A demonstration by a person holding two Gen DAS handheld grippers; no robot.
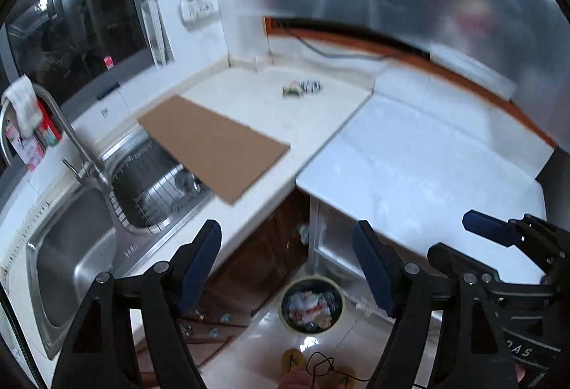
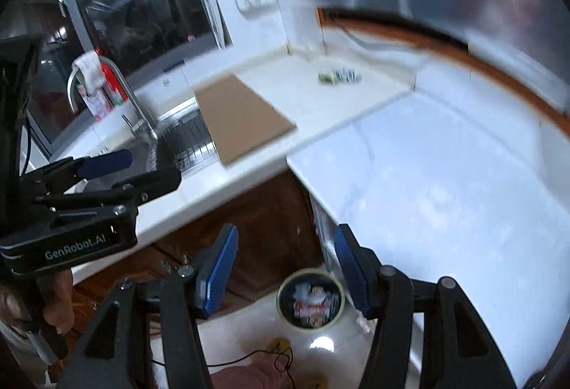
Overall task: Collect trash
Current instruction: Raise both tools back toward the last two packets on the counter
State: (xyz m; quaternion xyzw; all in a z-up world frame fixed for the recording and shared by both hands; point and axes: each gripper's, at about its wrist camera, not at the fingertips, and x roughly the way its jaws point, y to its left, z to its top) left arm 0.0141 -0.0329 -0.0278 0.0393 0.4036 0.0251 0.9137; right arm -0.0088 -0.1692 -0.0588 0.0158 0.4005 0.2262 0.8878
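Both hand-held grippers — left (image 1: 286,268), right (image 2: 285,268) — released, empty above the filled trash bin (image 1: 312,305); step: fetching next item — wrappers (image 1: 302,88) at counter (image 1: 249,104) rear need a fwd reach.

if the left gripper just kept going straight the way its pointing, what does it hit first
Probably the white countertop edge near the cardboard sheet; the left gripper is open and empty. Depth is unclear.
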